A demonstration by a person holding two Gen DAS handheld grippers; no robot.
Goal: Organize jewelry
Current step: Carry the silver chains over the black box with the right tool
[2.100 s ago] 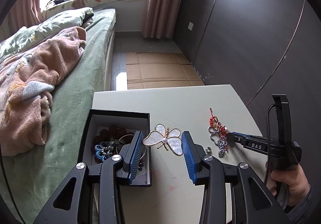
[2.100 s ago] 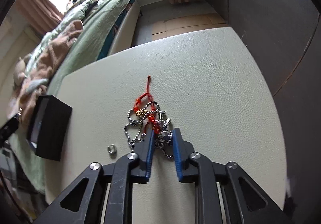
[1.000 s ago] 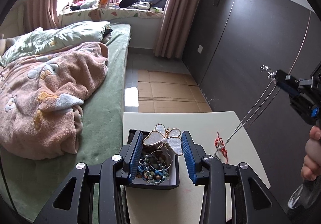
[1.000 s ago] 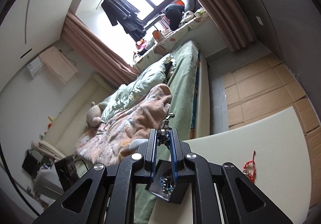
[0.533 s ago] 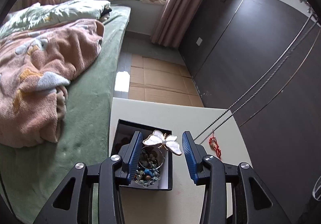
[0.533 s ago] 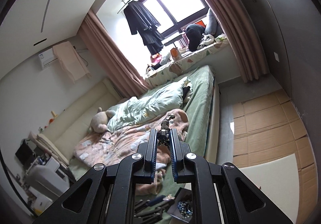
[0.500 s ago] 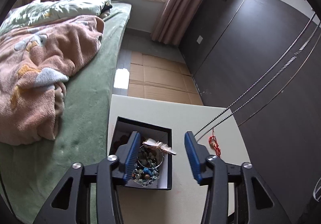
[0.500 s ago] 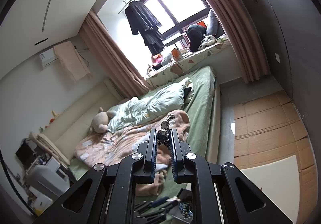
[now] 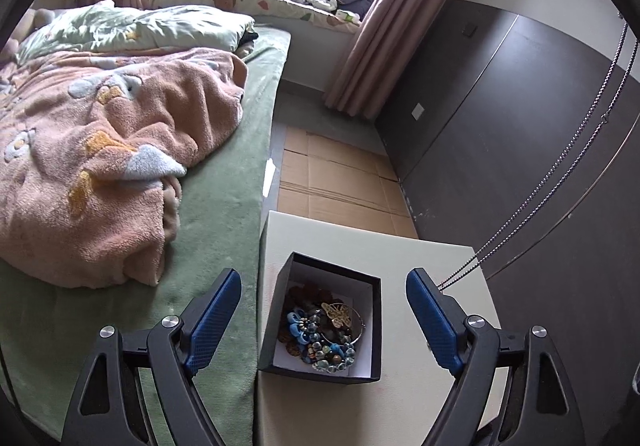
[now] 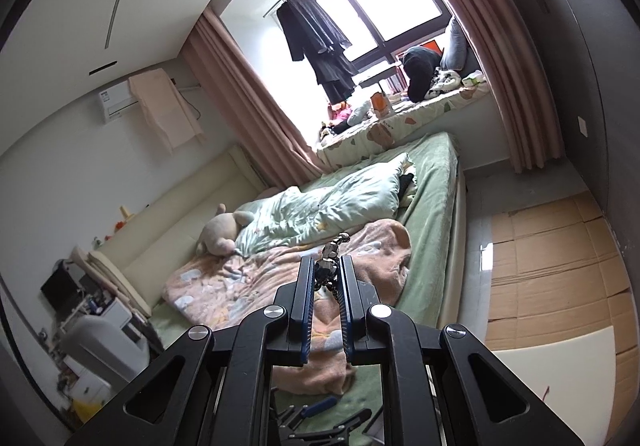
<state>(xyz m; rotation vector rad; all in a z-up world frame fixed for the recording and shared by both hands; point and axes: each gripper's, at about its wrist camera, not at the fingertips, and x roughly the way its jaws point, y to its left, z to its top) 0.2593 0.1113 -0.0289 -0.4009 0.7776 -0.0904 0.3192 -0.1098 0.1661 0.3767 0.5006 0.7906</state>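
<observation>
A black jewelry box [image 9: 296,368] stands on the cream table [image 9: 404,402] and holds beads and a butterfly brooch [image 9: 337,313] that lies on top of them. My left gripper [image 9: 323,310] is open and empty, above the box. My right gripper [image 10: 325,266] is shut on a silver chain necklace [image 10: 329,254] and is raised high, facing the bed. The chain [image 9: 560,182] hangs as two taut strands from the upper right down to the table. A red cord [image 10: 545,392] shows at the table's edge in the right wrist view.
A green bed [image 9: 224,230] with a pink blanket [image 9: 100,150] lies left of the table. Dark wardrobe panels [image 9: 500,134] stand to the right. Cardboard [image 9: 336,182] covers the floor beyond the table. The left gripper also shows low in the right wrist view [image 10: 320,406].
My left gripper opened and dropped the butterfly brooch into the box. My right gripper lifted the silver chain high off the table.
</observation>
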